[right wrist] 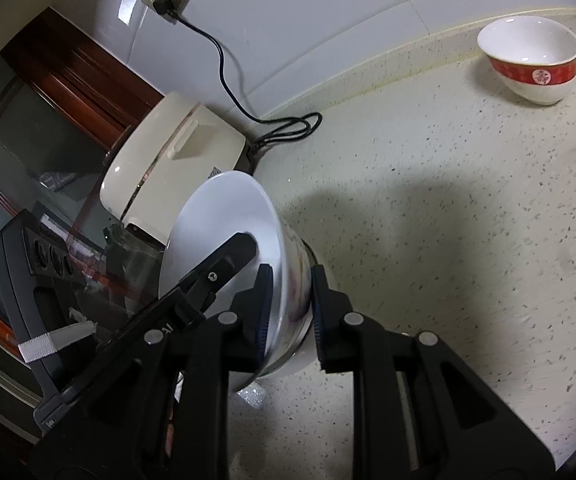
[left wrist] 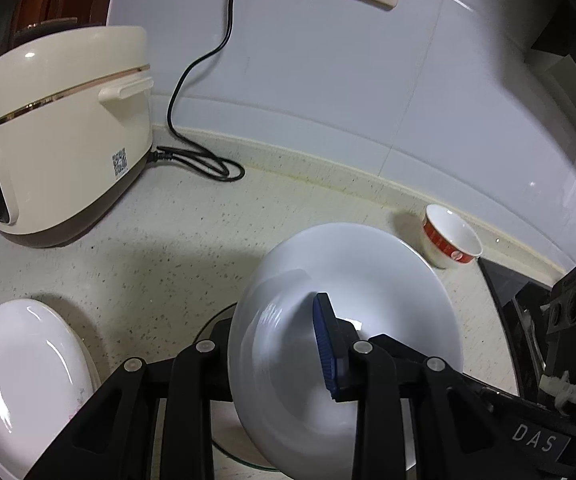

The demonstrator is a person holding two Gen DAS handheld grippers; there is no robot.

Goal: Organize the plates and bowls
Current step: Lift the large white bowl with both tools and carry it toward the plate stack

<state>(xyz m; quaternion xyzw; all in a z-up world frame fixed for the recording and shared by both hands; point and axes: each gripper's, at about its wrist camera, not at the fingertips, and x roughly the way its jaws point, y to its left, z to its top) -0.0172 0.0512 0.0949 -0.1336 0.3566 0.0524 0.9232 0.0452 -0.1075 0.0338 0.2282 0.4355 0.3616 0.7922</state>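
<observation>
Holding one white plate [left wrist: 347, 272] between both hands, tipped steeply on edge above the table [left wrist: 208, 240].

- Left gripper [left wrist: 276, 340]: fingers [left wrist: 325, 344] closed on the plate's near rim. One blue pad lies against the inner face; the other finger is hidden behind the plate.
- Right gripper [right wrist: 291, 308]: fingers [right wrist: 262, 308] pinch the rim edge-on, one pad on the hollow side and one on the back. The grip looks narrow and sits close to the edge.
- Beyond the left fingers and off to their left: a flowered plate [left wrist: 20, 360] lying flat, probably where this one belongs.
- Far ahead of the right fingers: a red-banded bowl [right wrist: 531, 64] by the wall, upright and well apart.
- A rice cooker [left wrist: 60, 128] and its cord [left wrist: 204, 160] lie ahead-left of the left fingers.

Risks, as I judge them:
- The plate is glazed and both pinches are shallow. If one pair of fingers lets go before the other has a firm hold, the plate may pivot and slide out.
- If the two hands pull or twist against each other, the rim could lever free of the pads.
- If the plate is lowered at this tilt, its edge would strike the flowered plate first and could chip it or skid.
- A wide swing left could clip the cooker.
</observation>
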